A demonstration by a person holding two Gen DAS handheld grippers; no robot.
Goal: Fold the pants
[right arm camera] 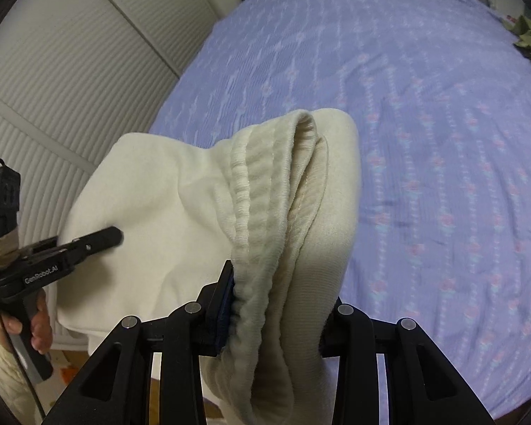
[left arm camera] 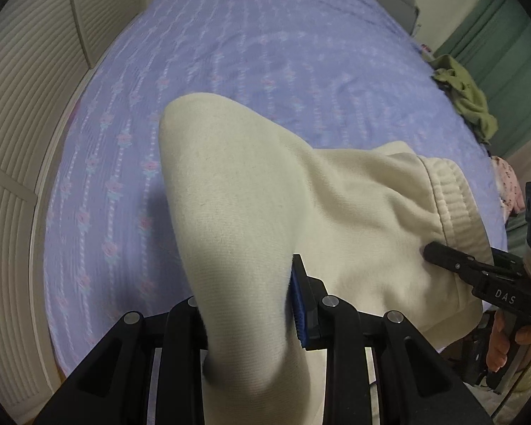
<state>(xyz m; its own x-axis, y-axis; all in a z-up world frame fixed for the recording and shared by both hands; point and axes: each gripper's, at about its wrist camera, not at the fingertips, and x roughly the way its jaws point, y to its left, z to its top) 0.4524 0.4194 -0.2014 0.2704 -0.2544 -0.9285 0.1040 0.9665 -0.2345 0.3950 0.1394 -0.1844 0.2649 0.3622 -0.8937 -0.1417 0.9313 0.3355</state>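
Cream fleece pants [left arm camera: 251, 191] hang between my two grippers above a purple flowered bedspread [left arm camera: 230, 53]. My left gripper [left arm camera: 247, 304] is shut on a thick fold of the smooth cloth, which bulges up between its fingers. My right gripper [right arm camera: 276, 304] is shut on the bunched ribbed waistband [right arm camera: 265, 191] of the pants [right arm camera: 152, 191]. Each gripper appears in the other's view: the right gripper [left arm camera: 428, 249] at the right edge, held by a hand [left arm camera: 499, 343], and the left gripper [right arm camera: 116, 235] at the left edge, held by a hand [right arm camera: 39, 329].
Louvred white closet doors [left arm camera: 28, 106] run along the bed's left side. An olive green garment [left arm camera: 467, 95] lies crumpled at the bed's far right edge, with a pink patterned cloth [left arm camera: 509, 184] below it. The bedspread [right arm camera: 424, 141] stretches wide beyond the pants.
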